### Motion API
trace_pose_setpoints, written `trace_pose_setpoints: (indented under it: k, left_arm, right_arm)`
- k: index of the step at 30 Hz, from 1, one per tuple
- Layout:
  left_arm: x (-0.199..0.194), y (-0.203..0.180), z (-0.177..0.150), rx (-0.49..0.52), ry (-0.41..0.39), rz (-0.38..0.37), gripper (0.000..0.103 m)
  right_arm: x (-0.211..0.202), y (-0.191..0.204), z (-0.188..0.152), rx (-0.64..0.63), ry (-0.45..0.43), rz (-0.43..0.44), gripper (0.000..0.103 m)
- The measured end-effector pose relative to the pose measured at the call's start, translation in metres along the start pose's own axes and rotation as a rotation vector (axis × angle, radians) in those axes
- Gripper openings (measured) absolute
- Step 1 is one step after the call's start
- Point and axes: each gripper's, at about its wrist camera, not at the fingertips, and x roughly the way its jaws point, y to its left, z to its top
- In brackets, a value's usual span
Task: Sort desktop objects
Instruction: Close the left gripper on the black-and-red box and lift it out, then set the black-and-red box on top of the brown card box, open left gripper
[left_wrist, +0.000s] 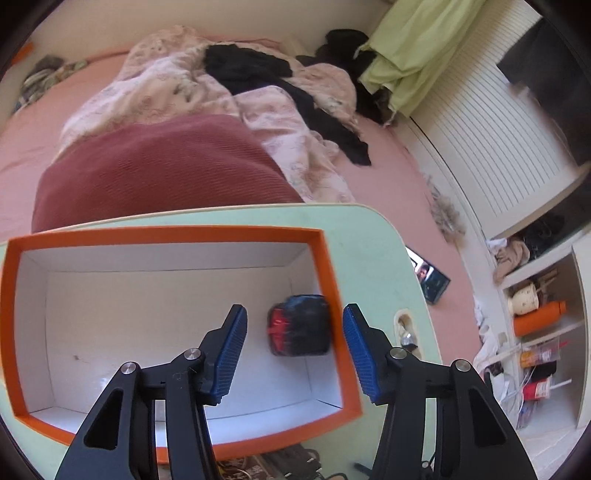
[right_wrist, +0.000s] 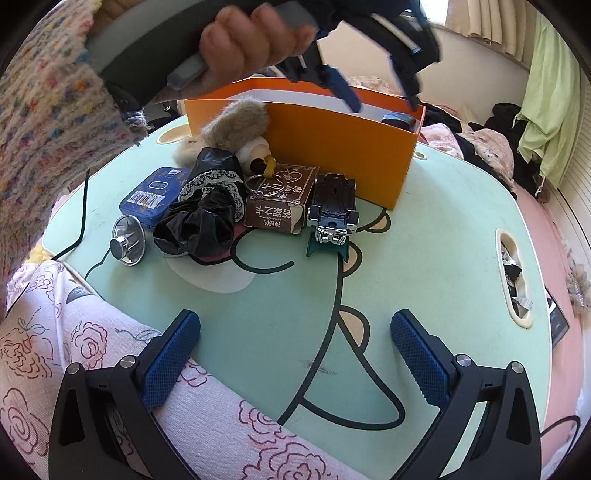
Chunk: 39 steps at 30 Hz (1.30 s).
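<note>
Left tongs (left_wrist: 293, 354) wide, empty above orange box (left_wrist: 166, 233) | dark bundle (left_wrist: 300, 325) inside, apparently released | right tongs (right_wrist: 295, 363) wide, idle over tabletop (right_wrist: 424, 236)

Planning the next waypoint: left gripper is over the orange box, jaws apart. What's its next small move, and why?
Probably lift the left gripper out of the orange box: its jaws are open and empty, the dark red-and-blue item is inside, and the toy car is unsorted.

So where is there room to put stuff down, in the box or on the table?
Inside the orange box nearly the whole white floor is bare; only a dark red-and-blue bundle sits by its right wall. On the green table, the patch between the right tongs and the toy car is free. It is crowded left of the car: brown carton, black scrunchie, blue tin.
</note>
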Motion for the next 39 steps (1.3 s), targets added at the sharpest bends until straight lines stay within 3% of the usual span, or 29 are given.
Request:
trace_pose_setpoints:
  k: [4, 13, 17, 19, 21, 22, 28, 34, 36, 39]
  left_arm:
    - [0.002, -0.004, 0.001, 0.016, 0.000, 0.056, 0.054]
    - [0.007, 0.004, -0.002, -0.008, 0.014, 0.025, 0.052]
    - [0.014, -0.005, 0.000, 0.044, 0.022, 0.103, 0.052]
    - [0.025, -0.006, -0.002, 0.077, 0.052, 0.161, 0.037]
    - [0.036, -0.005, -0.005, 0.096, 0.083, 0.175, 0.031]
    - [0.038, -0.003, -0.006, 0.095, 0.087, 0.166, 0.026]
    - [0.028, -0.003, -0.010, 0.121, 0.010, 0.134, 0.026]
    - [-0.037, -0.001, -0.020, 0.091, -0.152, 0.006, 0.026]
    - [-0.068, -0.001, -0.033, 0.099, -0.196, -0.057, 0.026]
    - [-0.097, -0.003, -0.062, 0.146, -0.230, -0.091, 0.026]
  right_arm:
    - [0.000, 0.000, 0.000, 0.001, 0.000, 0.000, 0.103]
    - [0.000, 0.000, 0.000, 0.001, 0.000, -0.001, 0.103]
    - [0.000, 0.000, 0.000, -0.001, 0.003, -0.003, 0.103]
    - [0.000, 0.000, 0.000, 0.000, 0.003, -0.003, 0.103]
    - [0.001, 0.000, 0.000, 0.000, 0.002, -0.003, 0.103]
    - [0.001, 0.000, 0.000, 0.000, 0.002, -0.002, 0.103]
    - [0.001, -0.002, 0.001, -0.001, 0.000, -0.002, 0.103]
    - [-0.001, -0.002, 0.000, -0.001, 0.000, -0.002, 0.103]
    - [-0.001, -0.002, 0.000, -0.001, 0.000, -0.001, 0.103]
    - [-0.002, -0.003, 0.000, -0.002, 0.000, 0.000, 0.103]
